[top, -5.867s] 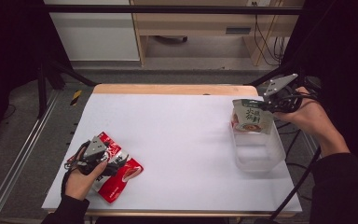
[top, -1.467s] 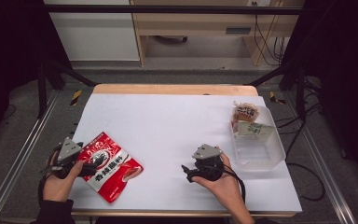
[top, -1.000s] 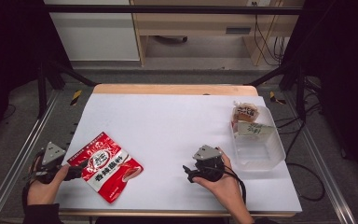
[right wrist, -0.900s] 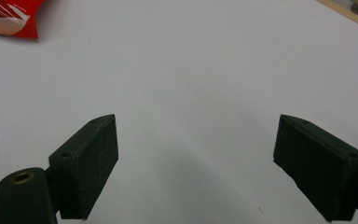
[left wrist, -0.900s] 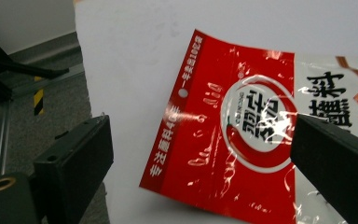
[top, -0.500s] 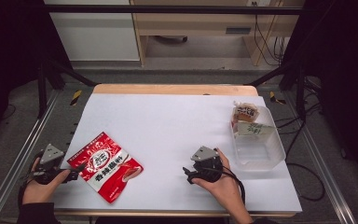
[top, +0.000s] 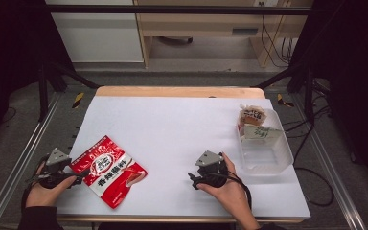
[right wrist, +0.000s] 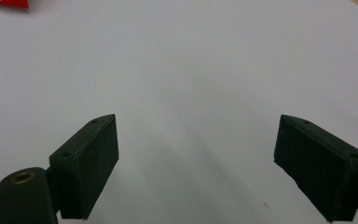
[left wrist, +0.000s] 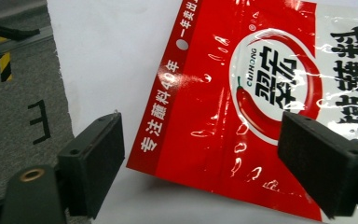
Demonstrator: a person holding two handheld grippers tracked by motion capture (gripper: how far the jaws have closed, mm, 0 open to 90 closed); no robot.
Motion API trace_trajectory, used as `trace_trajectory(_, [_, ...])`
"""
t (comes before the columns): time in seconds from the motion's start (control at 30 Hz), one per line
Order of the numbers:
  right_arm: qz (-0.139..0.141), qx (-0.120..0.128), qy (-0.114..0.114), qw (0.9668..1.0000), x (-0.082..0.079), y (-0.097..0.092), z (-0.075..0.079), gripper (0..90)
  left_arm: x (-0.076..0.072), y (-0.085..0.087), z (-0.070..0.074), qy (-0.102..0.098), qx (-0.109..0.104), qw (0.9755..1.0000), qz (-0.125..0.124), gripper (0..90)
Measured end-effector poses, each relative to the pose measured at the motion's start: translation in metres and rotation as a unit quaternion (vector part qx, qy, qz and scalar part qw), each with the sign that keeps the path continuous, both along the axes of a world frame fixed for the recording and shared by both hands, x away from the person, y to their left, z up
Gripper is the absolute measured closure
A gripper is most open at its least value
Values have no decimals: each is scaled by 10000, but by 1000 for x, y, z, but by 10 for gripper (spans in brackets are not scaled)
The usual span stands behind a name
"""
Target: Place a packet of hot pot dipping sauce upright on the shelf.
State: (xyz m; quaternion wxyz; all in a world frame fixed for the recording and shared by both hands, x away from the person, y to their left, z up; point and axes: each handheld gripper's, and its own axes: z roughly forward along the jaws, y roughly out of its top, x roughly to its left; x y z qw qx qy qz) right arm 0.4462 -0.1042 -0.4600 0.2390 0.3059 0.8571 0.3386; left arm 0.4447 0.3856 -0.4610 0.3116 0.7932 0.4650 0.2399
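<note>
Two grippers: both sit low near the front of the table point(top: 182, 120), well apart from each other.
Left gripper point(top: 79, 178): at the front left corner, jaws wide but just now narrowing; the pouch's corner lies between them in the left gripper view, and no pad presses on it yet.
Right gripper point(top: 191, 178): resting on the sheet right of centre, jaws spread wide with bare white surface between them, holding nothing.
Pouch point(top: 108, 168): a red foil sauce packet lying flat at the front left of the table, askew, its near left corner point(left wrist: 140, 161) pointing at the left gripper.
Handling, judged: probably light and soft, a floppy bag that sags when lifted; the glossy film looks slippery and it crinkles.
Where to grip: the flat sealed edge band with the white lettering point(left wrist: 165, 109), near the corner, seems best; it is thin enough for the jaws, stiffer than the middle, and has no contents to squeeze.
Risk: the corner lies flat on the sheet, so a jaw may have to slide under it, and the pouch could skid away.
Bin point(top: 280, 160): a clear plastic tub at the right edge of the table.
Bin contents: two small packets at its far end, a brownish one point(top: 252, 115) and a pale green-lettered one point(top: 262, 132); the near half looks free.
</note>
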Motion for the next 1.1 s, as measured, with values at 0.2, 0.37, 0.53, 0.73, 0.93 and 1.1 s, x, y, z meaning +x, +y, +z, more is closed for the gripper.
trace_trajectory(0.2, [27,-47,-12,10000,0,0,0,143,-3,-2,4,7,-66,10000,-41,207])
trace_trajectory(0.37, [47,-96,-26,9999,0,0,0,144,-11,-10,10,-61,-202,9998,-34,230])
trace_trajectory(0.53, [74,-157,-59,9998,-2,2,1,144,-13,-16,14,-57,-368,9993,-50,240])
trace_trajectory(0.73, [108,-250,-69,9996,-3,3,-1,144,-9,-16,6,230,-243,9994,-102,265])
trace_trajectory(0.93, [150,-352,-88,9992,-2,5,-2,144,-6,-4,5,281,-369,9989,8,436])
trace_trajectory(1.1, [149,-427,-85,9989,-3,6,-3,144,-2,-3,3,377,-153,9992,61,596])
